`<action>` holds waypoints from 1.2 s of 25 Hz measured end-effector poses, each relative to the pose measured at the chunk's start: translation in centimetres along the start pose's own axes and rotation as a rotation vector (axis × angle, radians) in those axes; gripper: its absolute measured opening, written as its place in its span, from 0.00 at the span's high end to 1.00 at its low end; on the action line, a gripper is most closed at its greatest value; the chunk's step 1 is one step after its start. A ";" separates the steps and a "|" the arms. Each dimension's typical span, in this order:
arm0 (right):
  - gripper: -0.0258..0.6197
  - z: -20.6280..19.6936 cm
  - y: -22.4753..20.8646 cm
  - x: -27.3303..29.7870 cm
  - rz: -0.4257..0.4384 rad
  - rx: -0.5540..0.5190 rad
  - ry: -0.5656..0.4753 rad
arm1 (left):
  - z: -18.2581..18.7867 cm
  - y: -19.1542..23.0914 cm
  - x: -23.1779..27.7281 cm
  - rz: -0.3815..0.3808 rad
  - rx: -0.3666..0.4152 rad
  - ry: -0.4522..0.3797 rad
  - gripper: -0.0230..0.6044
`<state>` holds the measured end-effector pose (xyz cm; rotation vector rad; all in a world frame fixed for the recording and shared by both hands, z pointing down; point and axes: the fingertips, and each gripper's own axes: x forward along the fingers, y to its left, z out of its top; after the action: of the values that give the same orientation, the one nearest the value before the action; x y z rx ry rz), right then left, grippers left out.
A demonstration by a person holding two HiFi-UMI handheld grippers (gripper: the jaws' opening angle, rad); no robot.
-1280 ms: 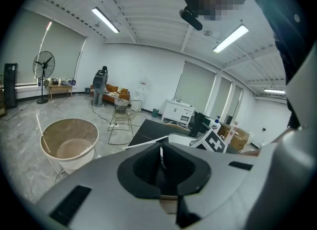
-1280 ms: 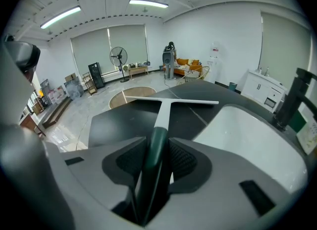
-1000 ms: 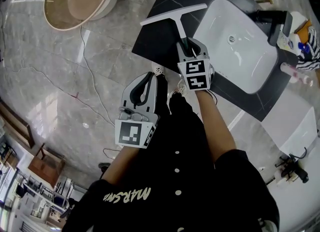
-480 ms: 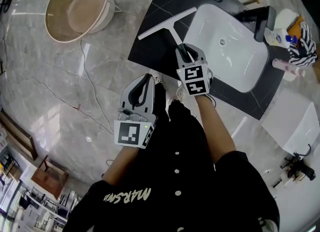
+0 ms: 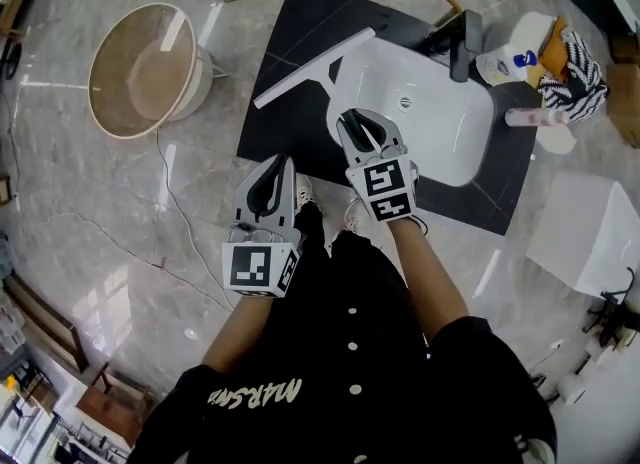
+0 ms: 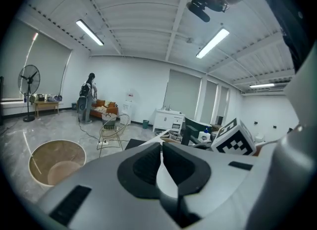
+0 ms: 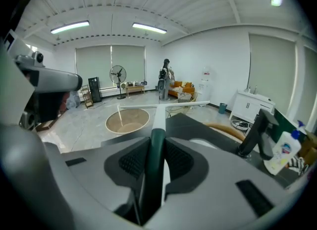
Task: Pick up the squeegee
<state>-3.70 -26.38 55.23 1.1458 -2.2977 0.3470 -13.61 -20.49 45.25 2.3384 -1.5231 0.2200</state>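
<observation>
Squeegee [image 5: 313, 69] risen with right gripper [image 5: 358, 122], handle clamped between its jaws; left gripper [image 5: 280, 164] closed, empty.

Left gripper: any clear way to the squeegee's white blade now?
Probably yes. The right gripper clamps the squeegee only by its handle; the blade is bare, with nothing between it and the left gripper, whose shut jaws must open first.

One squeegee [image 5: 313, 69]; two grippers: left gripper [image 5: 283, 162], right gripper [image 5: 358, 120]; one white basin [image 5: 440, 137]; one black tap [image 5: 461, 32]; one round tub [image 5: 150, 62]; one standing fan [image 6: 29, 83].
</observation>
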 end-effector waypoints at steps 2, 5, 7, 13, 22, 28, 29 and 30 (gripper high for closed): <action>0.82 1.4 -0.6 -2.1 -0.015 -0.004 -0.039 | 1.2 -1.0 0.3 -0.018 0.019 -0.020 0.93; 0.82 3.6 -2.1 -5.3 -0.056 0.003 -0.107 | 2.9 -2.5 1.1 -0.049 0.041 -0.053 0.93; 0.82 5.1 -3.4 -7.4 -0.093 0.007 -0.157 | 4.2 -3.5 1.7 -0.075 0.058 -0.080 0.93; 0.82 8.0 -6.3 -14.3 -0.188 0.032 -0.276 | 7.3 -7.3 2.9 -0.143 0.095 -0.129 0.93; 0.82 9.8 -10.4 -22.2 -0.380 0.089 -0.433 | 11.6 -10.7 4.6 -0.206 0.145 -0.196 0.93; 0.82 10.1 -12.6 -26.4 -0.474 0.121 -0.513 | 13.9 -12.1 5.1 -0.227 0.165 -0.232 0.93; 0.82 10.1 -13.0 -27.2 -0.490 0.125 -0.526 | 14.1 -12.3 5.1 -0.230 0.168 -0.235 0.93; 0.82 10.2 -13.4 -27.9 -0.504 0.129 -0.540 | 14.3 -12.5 5.1 -0.233 0.172 -0.239 0.93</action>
<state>16.98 -20.77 30.76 2.0225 -2.3175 -0.0174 -0.94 -25.47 31.07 2.7369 -1.3617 0.0135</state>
